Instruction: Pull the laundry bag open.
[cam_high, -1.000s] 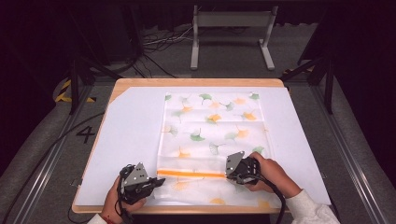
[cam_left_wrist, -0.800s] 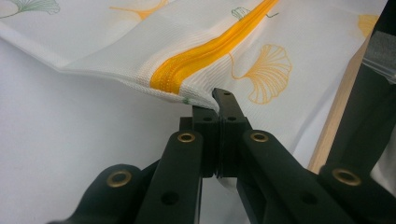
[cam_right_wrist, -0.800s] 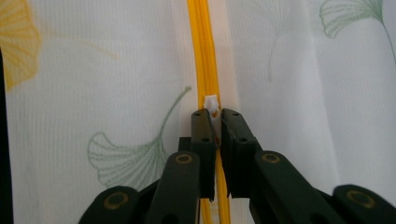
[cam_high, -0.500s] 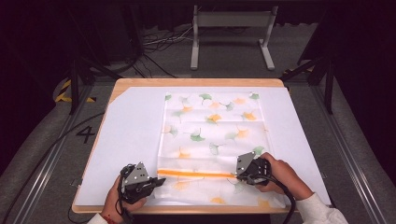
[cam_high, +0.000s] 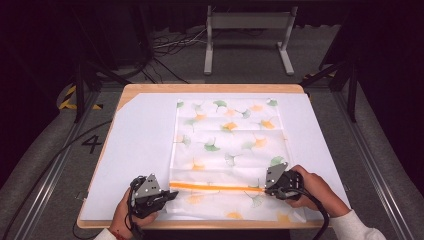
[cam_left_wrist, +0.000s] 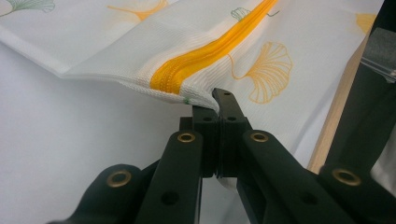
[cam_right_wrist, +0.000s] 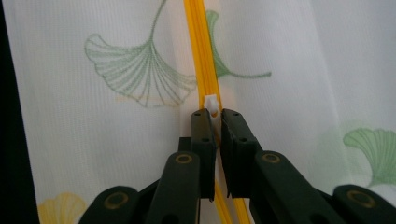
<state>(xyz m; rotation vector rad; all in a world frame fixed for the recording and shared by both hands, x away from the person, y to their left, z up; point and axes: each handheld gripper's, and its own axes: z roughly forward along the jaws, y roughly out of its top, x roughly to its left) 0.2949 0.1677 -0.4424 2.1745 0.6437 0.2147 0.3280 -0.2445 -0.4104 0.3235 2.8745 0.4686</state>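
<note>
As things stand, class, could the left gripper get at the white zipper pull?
Probably not: the left gripper is shut on the bag's corner, while the right gripper already pinches the zipper pull at the zipper's far end.

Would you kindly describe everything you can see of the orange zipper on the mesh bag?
The orange zipper runs straight across the near end of a white, leaf-printed mesh bag lying flat on the table. Its teeth look like plastic. The left gripper pinches the fabric at its left end; the right gripper is shut on the white slider.
</note>
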